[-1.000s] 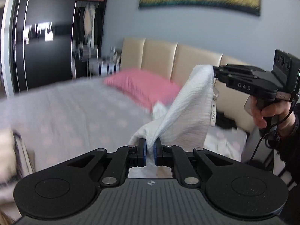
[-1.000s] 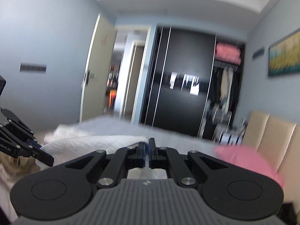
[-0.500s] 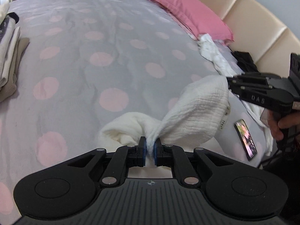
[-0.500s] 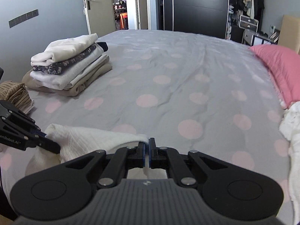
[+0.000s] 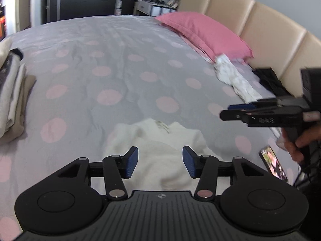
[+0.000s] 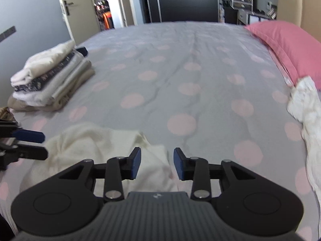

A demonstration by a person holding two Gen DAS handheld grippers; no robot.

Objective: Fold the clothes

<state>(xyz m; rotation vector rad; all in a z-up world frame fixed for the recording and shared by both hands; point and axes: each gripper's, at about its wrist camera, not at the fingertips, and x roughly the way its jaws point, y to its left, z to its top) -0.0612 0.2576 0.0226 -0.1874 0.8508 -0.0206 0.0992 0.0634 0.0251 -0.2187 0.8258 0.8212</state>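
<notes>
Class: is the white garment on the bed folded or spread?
Neither neatly: the white garment lies crumpled on the bed, loose and bunched.

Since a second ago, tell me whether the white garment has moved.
Yes. The white garment has come down: it hung in front of the headboard, and now lies flat on the dotted bedspread, released as both grippers' jaws opened.

Black left gripper [image 5: 160, 161] and right gripper [image 6: 156, 164] with blue padded fingertips [image 5: 131, 161], silver screws on the linkages, ribbed grey bodies, round black discs either side
</notes>
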